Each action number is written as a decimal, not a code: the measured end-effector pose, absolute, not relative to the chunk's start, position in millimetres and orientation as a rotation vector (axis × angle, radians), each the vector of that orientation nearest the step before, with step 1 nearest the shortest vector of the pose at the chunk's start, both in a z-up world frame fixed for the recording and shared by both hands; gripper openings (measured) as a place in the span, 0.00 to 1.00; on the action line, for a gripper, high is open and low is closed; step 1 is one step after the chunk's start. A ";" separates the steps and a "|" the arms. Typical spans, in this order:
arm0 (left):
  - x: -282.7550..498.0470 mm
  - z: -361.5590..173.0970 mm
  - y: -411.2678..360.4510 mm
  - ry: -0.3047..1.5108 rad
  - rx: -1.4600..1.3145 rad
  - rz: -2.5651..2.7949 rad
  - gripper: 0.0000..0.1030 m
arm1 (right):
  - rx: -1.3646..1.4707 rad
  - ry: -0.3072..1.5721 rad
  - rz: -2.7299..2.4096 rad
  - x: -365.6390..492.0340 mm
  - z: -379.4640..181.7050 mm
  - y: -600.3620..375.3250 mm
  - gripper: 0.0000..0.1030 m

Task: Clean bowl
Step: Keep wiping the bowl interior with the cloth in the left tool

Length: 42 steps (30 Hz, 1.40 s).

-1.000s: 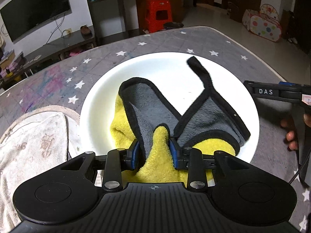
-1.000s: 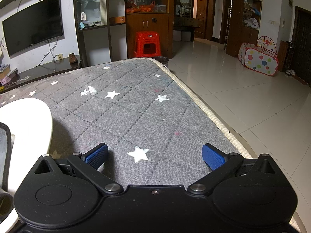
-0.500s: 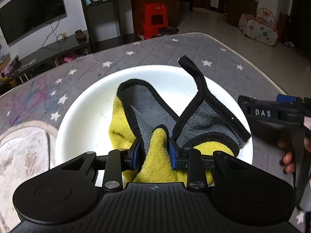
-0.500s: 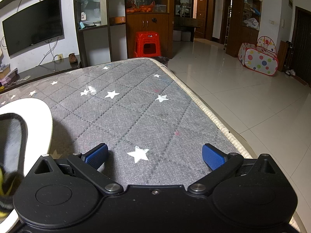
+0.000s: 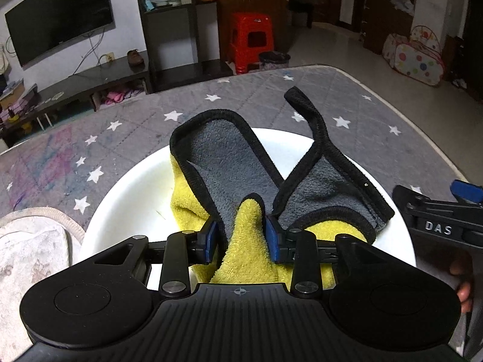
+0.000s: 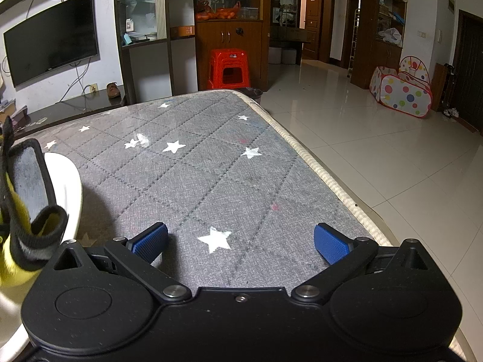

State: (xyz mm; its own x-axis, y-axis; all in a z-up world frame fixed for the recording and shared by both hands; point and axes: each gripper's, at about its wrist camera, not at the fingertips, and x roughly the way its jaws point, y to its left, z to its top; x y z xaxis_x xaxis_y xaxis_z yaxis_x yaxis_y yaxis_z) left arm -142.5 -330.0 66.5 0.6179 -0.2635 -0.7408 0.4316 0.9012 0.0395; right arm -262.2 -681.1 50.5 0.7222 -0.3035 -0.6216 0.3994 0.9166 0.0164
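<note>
Both wrist views close, downward, sharing bowl (image 5: 126, 211)

Left tool (image 5: 241, 238) jaws just widening; right tool (image 6: 241, 238) agape.

Both the left gripper (image 5: 241, 238) and the right gripper (image 6: 240, 239) are matte black, with blue ribbed pads, silver pivot screws and round recessed discs either side.

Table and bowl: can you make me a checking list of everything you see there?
Surface: grey star-patterned cover on the table.
Job's things: white bowl; yellow and grey cloth inside it.
Clutter: worn pale mat beside the bowl.
Grippers: left gripper jaws just opening, cloth fold between them; right gripper open, empty.
Cables: wires below the TV.
Surroundings: TV, red stool, spotted play tent.
</note>
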 end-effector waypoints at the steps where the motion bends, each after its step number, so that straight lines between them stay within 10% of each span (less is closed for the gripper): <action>1: -141.7 66.6 -329.1 0.810 0.222 -0.402 0.36 | 0.153 0.658 -0.390 -262.2 50.5 -681.1 1.00; 42: -184.7 71.7 -300.5 0.842 0.256 -0.432 0.29 | 0.153 0.658 -0.390 -262.3 50.7 -681.0 1.00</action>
State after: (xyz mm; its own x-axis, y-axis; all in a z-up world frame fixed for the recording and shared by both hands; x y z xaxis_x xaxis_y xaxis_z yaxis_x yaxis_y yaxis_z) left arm -184.7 -300.5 71.7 0.5873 -0.2667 -0.7642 0.4653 0.8838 0.0492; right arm -262.3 -681.0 50.7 0.7221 -0.3036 -0.6216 0.3994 0.9166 0.0163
